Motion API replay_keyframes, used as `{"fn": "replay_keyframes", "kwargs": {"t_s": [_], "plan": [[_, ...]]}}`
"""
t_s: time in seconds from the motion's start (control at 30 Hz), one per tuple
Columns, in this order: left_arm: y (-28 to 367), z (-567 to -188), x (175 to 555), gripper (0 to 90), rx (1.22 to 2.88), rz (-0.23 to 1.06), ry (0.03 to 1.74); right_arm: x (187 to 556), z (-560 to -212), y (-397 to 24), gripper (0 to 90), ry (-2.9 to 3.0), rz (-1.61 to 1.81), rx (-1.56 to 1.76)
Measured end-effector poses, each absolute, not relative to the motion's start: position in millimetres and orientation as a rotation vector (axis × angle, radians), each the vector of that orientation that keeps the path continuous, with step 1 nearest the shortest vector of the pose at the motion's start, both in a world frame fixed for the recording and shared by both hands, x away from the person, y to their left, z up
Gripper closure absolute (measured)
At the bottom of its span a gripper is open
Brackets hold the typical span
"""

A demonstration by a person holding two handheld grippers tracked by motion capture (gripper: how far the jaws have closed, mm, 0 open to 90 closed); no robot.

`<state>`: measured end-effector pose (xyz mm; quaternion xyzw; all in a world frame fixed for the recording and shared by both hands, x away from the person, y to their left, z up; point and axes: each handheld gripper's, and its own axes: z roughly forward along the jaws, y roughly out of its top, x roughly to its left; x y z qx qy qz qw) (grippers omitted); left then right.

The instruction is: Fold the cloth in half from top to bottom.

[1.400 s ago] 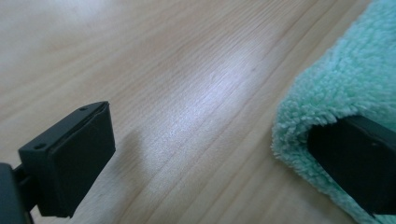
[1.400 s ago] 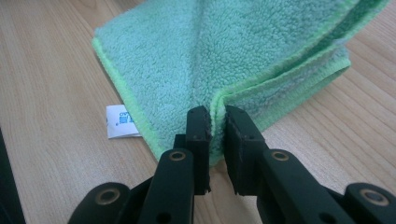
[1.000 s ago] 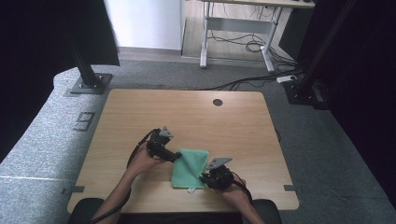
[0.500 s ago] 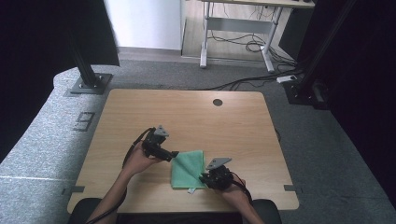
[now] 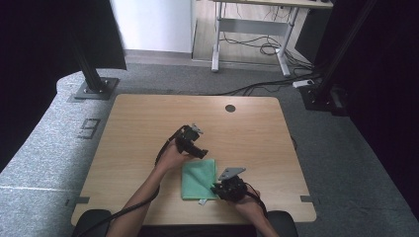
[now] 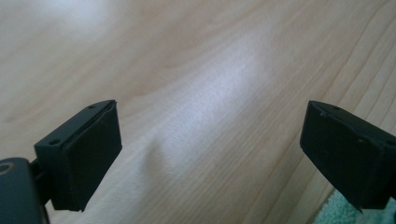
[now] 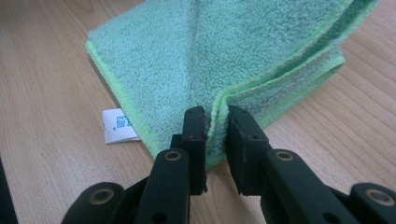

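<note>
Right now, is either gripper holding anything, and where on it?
The right gripper pinches a raised fold at the near edge of the green towel. The left gripper is open over bare table, holding nothing.

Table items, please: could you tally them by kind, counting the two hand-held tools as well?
Green towel: 1
White label on the towel: 1
Hand-held tools: 2, the left tool and the right tool
Total: 4
</note>
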<state>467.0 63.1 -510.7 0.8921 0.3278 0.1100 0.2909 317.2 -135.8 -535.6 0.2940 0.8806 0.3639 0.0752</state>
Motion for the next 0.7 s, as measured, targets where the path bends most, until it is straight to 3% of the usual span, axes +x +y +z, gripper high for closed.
{"fn": "replay_keyframes", "kwargs": {"t_s": [0.37, 0.7], "plan": [[76, -507, 442, 4.8, 2.38, 0.202, 0.812, 316, -533, -140, 72.7, 2.628, 1.121, 0.889], [99, -500, 416, 5.1, 2.357, 0.162, 0.772, 310, -527, -150, 59.7, 2.584, 1.162, 0.922]]}}
